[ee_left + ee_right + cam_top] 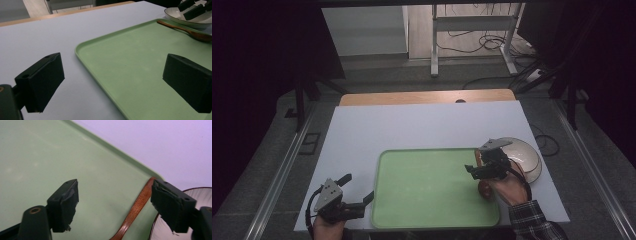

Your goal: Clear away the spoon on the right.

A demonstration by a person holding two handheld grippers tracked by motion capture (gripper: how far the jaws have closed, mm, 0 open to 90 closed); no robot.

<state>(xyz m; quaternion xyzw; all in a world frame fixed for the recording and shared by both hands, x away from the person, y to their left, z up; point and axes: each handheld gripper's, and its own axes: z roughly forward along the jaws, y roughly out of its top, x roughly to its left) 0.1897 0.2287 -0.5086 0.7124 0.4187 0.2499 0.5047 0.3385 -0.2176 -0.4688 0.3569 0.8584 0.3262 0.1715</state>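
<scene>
A brown wooden spoon (pixel 484 188) lies along the right side of the green tray (pixel 427 187), with its handle (pixel 136 210) pointing to the tray's far right corner. My right gripper (pixel 472 170) hovers over that handle and is open. Its jaws (pixel 116 202) stand wide apart, and the handle runs below the gap without either pad pressing it. A white bowl (pixel 524 155) sits on the table just right of the tray. My left gripper (pixel 358 187) rests open at the tray's near left corner, with nothing between its jaws (pixel 112 82).
The tray lies on a white table top (pixel 412 125) with a wooden strip (pixel 427 97) along its far edge. From the left gripper view, the spoon (pixel 190 31), bowl (pixel 175 15) and right gripper (pixel 193 8) are at the far right. A metal frame and cables stand on the floor behind.
</scene>
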